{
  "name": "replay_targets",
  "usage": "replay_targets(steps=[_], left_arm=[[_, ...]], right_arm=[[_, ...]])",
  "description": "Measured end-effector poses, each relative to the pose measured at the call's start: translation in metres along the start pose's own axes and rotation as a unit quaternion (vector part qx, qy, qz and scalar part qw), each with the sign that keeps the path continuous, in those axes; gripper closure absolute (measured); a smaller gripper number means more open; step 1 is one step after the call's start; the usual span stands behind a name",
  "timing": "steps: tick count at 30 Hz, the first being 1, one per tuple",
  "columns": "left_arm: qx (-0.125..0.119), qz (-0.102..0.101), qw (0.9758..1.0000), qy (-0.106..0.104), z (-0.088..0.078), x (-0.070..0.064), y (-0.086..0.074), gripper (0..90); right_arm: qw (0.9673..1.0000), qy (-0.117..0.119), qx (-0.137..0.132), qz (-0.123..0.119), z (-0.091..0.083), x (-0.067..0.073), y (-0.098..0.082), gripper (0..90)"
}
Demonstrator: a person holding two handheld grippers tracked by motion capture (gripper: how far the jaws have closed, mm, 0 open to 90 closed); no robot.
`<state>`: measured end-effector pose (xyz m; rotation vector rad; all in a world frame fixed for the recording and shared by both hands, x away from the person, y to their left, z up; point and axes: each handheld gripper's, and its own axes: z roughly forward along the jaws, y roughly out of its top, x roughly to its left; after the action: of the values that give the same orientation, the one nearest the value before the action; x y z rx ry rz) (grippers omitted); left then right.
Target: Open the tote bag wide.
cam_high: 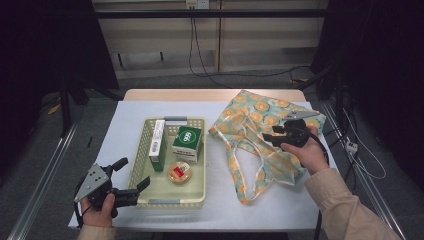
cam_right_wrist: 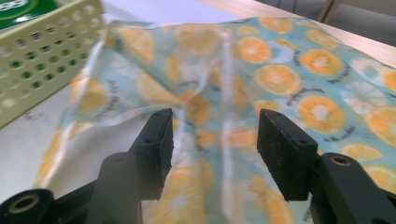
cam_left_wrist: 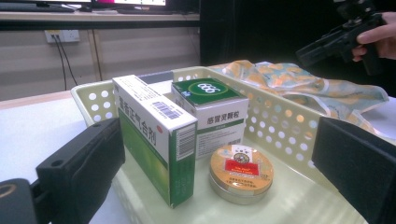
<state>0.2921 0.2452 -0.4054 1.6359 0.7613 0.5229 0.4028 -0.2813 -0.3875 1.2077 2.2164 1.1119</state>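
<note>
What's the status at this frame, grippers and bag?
Left gripper open, jaws astride the pale yellow perforated basket's near corner. Right gripper open above the orange-slice print cloth bag, nothing between its jaws. Bag lies flat, unobstructed.

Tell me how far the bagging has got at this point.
Nothing is bagged: the tall box, the green-topped box and the round tin all sit in the basket. The right tongs hang open over the orange-print bag, which lies flat. The left tongs, open, straddle the basket's rim.

White-covered table (cam_high: pixel 125 125), cream perforated basket (cam_high: pixel 137 165) at left, orange-print cloth bag (cam_high: pixel 255 120) at right
</note>
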Motion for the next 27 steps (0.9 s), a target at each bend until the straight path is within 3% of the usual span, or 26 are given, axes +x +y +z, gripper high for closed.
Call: replay_targets(steps=[4,9,13,16,18,20,21,24,27], left_arm=[[-0.002,-0.001,1.0000,0.000,-0.001,-0.001,0.001,2.4],[-0.001,-0.003,1.0000,0.000,-0.001,0.000,0.000,2.4],[-0.001,0.000,1.0000,0.000,-0.001,0.001,0.000,2.4],[-0.002,-0.002,1.0000,0.001,-0.001,0.002,-0.001,2.4],[0.000,-0.002,1.0000,0.000,-0.001,0.002,-0.001,2.4],[0.001,-0.002,1.0000,-0.001,-0.001,0.001,-0.001,2.4],[0.000,0.000,1.0000,-0.001,-0.001,0.001,0.000,2.4],[-0.003,-0.004,1.0000,0.001,-0.002,0.001,0.000,2.4],[-0.002,-0.003,1.0000,0.000,-0.001,0.001,0.000,2.4]], right_arm=[[0.9997,0.015,0.013,-0.013,0.008,0.012,-0.004,51.1],[0.9985,0.015,0.050,-0.015,0.032,0.019,-0.018,54.4],[0.9974,0.008,0.071,-0.007,0.047,0.014,-0.024,63.7],[0.9980,0.009,0.061,0.014,0.047,0.008,-0.024,81.9],[0.9978,0.009,0.061,0.023,0.045,0.002,-0.024,88.4],[0.9977,0.001,0.063,0.027,0.044,-0.002,-0.024,90.0],[0.9977,0.010,0.054,0.041,0.042,-0.005,-0.025,90.0],[0.9976,-0.003,0.061,0.035,0.040,-0.007,-0.025,90.0],[0.9970,0.000,0.068,0.037,0.043,-0.007,-0.027,89.3]])
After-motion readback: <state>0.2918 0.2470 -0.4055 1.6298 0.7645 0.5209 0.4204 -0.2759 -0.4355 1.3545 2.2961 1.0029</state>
